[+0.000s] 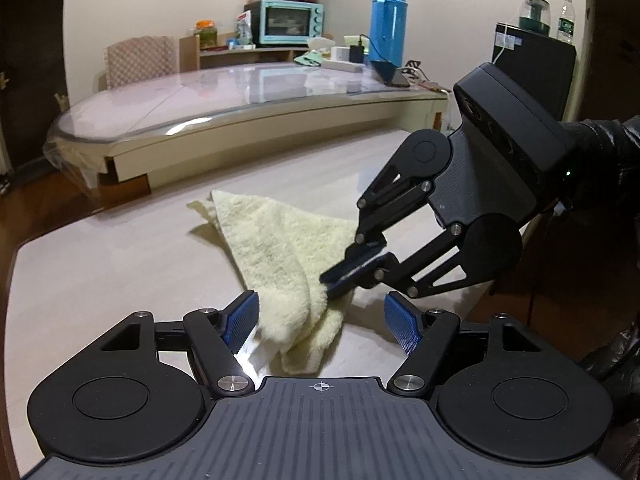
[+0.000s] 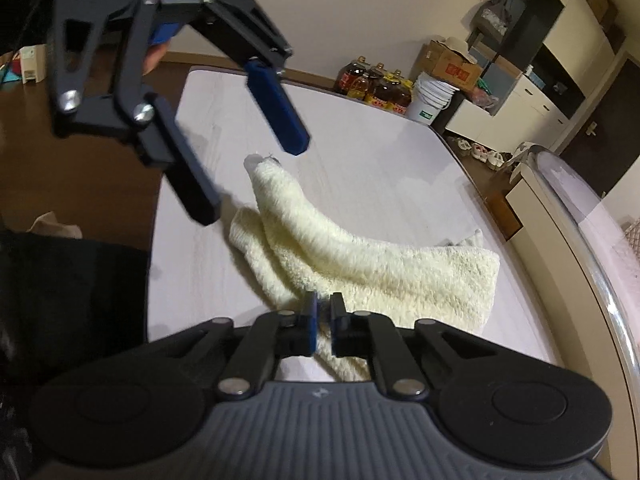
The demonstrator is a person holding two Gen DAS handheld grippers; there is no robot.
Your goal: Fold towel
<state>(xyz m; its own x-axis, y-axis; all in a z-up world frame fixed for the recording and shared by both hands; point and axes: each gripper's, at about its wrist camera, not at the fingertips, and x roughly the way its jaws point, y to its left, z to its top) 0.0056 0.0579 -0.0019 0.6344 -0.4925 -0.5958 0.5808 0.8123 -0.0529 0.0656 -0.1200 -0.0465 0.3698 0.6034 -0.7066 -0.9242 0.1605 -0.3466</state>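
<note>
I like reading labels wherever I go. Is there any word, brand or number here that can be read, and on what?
None can be read.
cardboard box: red print, too blurred.
oil bottles: labels too small.
white bucket: green sticker, illegible.
water bottle: label too small.

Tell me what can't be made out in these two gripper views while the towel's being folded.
- Pale yellow terry towel: its near edge is hidden under the right gripper in the right wrist view.
- Left gripper: motion-blurred there.
- Jars on the turquoise toaster oven: labels too small in the left wrist view.
</note>
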